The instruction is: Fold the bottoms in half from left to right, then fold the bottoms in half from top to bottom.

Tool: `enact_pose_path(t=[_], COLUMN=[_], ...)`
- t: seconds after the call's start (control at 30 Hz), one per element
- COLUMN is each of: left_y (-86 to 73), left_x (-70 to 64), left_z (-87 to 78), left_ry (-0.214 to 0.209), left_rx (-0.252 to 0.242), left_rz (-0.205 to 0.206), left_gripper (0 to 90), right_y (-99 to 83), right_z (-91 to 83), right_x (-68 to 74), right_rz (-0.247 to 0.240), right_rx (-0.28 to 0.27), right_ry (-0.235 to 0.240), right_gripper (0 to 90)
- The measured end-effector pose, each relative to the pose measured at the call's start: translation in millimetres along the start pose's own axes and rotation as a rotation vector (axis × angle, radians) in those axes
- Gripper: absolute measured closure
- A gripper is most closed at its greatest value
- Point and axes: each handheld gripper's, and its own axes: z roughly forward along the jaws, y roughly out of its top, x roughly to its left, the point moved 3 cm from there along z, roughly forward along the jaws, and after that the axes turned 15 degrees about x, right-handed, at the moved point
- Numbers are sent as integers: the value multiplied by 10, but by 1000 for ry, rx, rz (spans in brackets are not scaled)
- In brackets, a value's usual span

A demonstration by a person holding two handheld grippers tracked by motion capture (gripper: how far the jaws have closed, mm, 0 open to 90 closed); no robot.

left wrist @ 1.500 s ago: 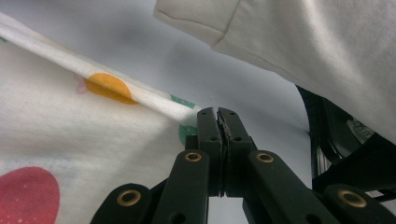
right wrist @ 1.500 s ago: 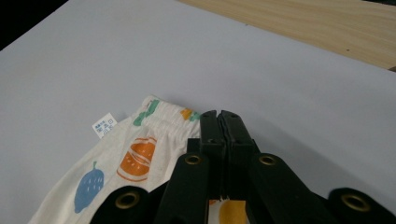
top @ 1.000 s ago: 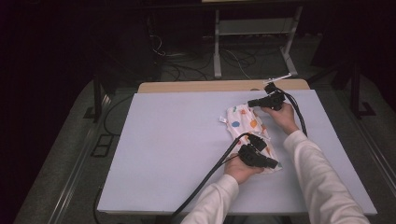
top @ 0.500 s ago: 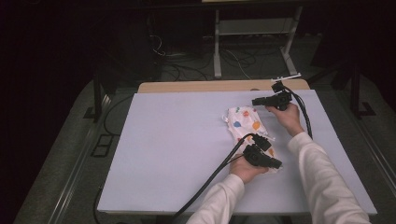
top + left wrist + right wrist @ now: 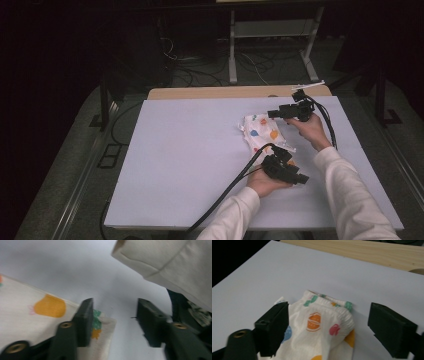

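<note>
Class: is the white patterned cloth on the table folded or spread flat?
Folded: the white patterned cloth lies as a compact bundle with layered edges and a gathered band at one end.

Left gripper (image 5: 294, 176) jaws agape near the body; right gripper (image 5: 274, 113) likewise, farther forward.

I see the white sheet (image 5: 190, 165) covering the table (image 5: 210, 93), whose bare wooden strip shows beyond it. Behind the table stand metal frame legs (image 5: 233, 55) with loose cables (image 5: 200, 67) on the floor.
</note>
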Motion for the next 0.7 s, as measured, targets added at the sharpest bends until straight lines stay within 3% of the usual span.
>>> enact_pose_path(t=[0.1,0.3,0.57,0.7], left_y=[-1,-71,-135,-135], left_x=[3,27,74,101], left_z=[-38,-137,-287,-377], left_ry=[18,57,80,81], left_rx=[-6,-23,-24,-46], left_rz=[-4,-24,9,3], left_gripper=[355,278,136,109], right_y=[2,-31,-59,-65], right_z=[-24,-75,-118,-124], right_x=[51,136,153,157], right_rz=[-10,-25,-23,-25], right_rx=[-3,-11,-5,-2], right_ry=[5,-12,-16,-10], right_gripper=[133,9,0,0])
